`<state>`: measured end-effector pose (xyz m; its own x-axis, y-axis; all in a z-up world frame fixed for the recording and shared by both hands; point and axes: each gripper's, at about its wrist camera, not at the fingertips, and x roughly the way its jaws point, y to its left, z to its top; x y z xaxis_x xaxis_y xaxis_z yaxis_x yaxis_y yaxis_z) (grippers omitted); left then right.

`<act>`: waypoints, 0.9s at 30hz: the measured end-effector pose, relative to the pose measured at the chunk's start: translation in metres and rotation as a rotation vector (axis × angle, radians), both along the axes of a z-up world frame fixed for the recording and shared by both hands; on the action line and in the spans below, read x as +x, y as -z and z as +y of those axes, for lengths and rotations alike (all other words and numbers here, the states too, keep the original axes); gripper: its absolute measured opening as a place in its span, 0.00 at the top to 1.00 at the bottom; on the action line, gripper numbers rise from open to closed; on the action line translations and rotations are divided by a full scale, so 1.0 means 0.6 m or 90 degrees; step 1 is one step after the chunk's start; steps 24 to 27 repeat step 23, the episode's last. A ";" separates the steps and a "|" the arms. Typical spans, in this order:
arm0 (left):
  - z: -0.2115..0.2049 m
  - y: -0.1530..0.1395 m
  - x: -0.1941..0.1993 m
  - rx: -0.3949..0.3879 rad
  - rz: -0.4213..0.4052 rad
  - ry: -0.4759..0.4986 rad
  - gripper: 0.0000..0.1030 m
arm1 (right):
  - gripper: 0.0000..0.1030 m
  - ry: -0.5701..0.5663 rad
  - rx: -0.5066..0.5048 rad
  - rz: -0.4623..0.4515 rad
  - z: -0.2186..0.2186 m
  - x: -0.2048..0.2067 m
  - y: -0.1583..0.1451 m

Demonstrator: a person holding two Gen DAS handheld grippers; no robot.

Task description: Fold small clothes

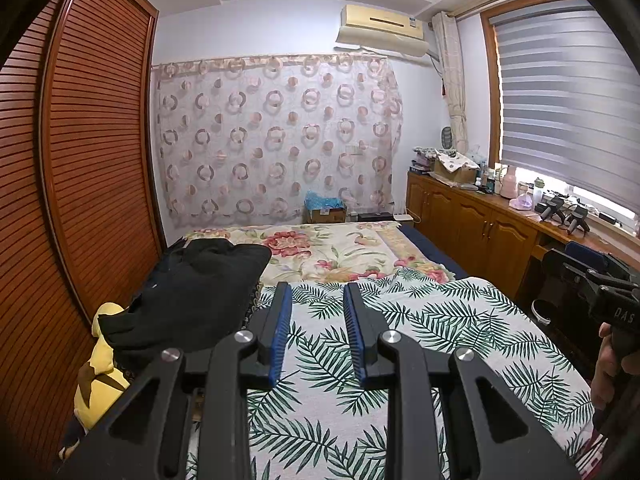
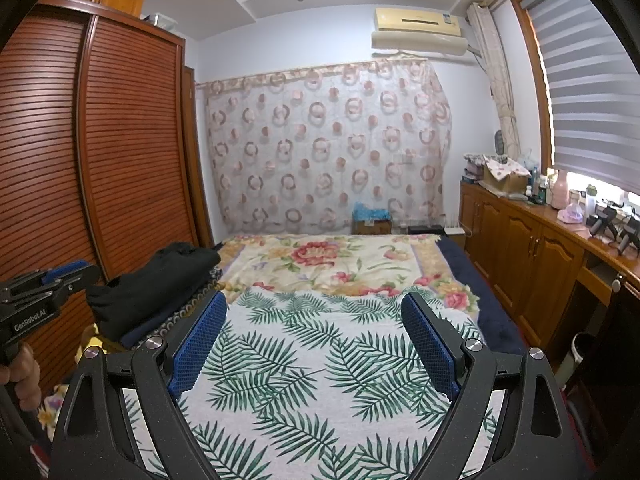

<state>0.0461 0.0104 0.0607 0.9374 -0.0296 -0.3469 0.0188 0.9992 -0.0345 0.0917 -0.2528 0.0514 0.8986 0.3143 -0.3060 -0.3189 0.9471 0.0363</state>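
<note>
A pile of black clothes [image 1: 192, 292] lies on the left side of the bed; it also shows in the right wrist view [image 2: 156, 280]. My left gripper [image 1: 316, 296] is held above the palm-leaf cloth [image 1: 420, 340], its jaws partly open and empty, to the right of the pile. My right gripper [image 2: 314, 306] is wide open and empty above the same palm-leaf cloth [image 2: 312, 360]. Each gripper shows at the edge of the other's view: the right one [image 1: 608, 300], the left one [image 2: 44, 284].
A floral blanket [image 1: 332, 248] covers the far half of the bed. A slatted wooden wardrobe [image 1: 80, 160] stands at the left. Wooden cabinets [image 2: 532, 248] with clutter run along the right under the window. A yellow plush toy [image 1: 100, 376] lies beside the pile.
</note>
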 end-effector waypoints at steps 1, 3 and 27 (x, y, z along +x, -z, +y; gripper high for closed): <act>0.002 0.000 0.000 0.000 0.000 0.000 0.75 | 0.12 0.000 0.001 0.000 0.001 0.000 0.001; 0.000 0.000 0.000 0.000 0.000 0.000 0.75 | 0.12 0.001 0.000 0.000 0.002 0.000 0.001; 0.002 0.001 0.000 0.000 -0.001 0.001 0.75 | 0.12 0.001 0.000 -0.001 0.002 0.001 0.002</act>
